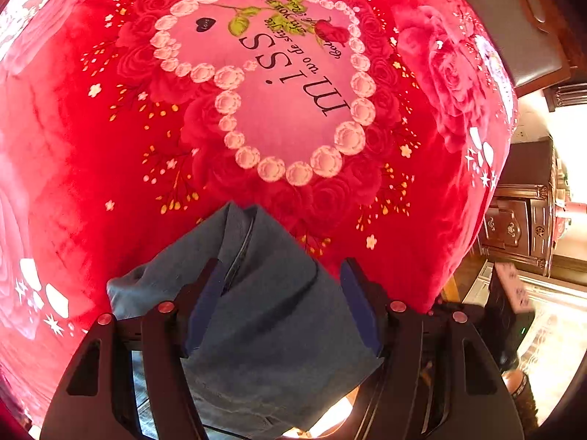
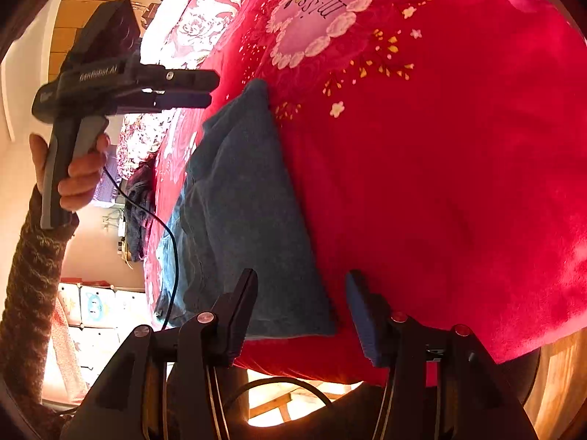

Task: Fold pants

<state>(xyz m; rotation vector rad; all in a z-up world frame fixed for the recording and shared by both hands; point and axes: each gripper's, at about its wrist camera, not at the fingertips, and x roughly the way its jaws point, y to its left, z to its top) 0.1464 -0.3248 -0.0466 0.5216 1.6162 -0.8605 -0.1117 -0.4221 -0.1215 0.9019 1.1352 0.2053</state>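
Left gripper, black hinged linkage with red pivot caps and flat blue rubber pads: jaws stand apart, pointing steeply down over the folded blue denim pants. The cloth fills the gap between the pads in this view, but neither pad visibly presses on it. Seen from the right wrist view, the same left gripper hangs in the air above the far end of the pants, clear of the cloth, its two fingers overlapping edge-on; a person's hand wraps the grey pistol handle, and a brown knitted sleeve covers the forearm. A thin black cable trails from the handle.

Right gripper, of the same build: jaws parted, nothing between the pads; its left pad overlaps the near hem of the pants, whether touching cannot be told.

The pants lie as a long, flat, folded stack of matte, slightly fuzzy denim near the edge of a plush red fleece blanket. The blanket carries a pink heart panel ringed with pale rose-shaped beads and printed script, among darker rose motifs.

Beyond the blanket edge stands a dark carved wooden cabinet.
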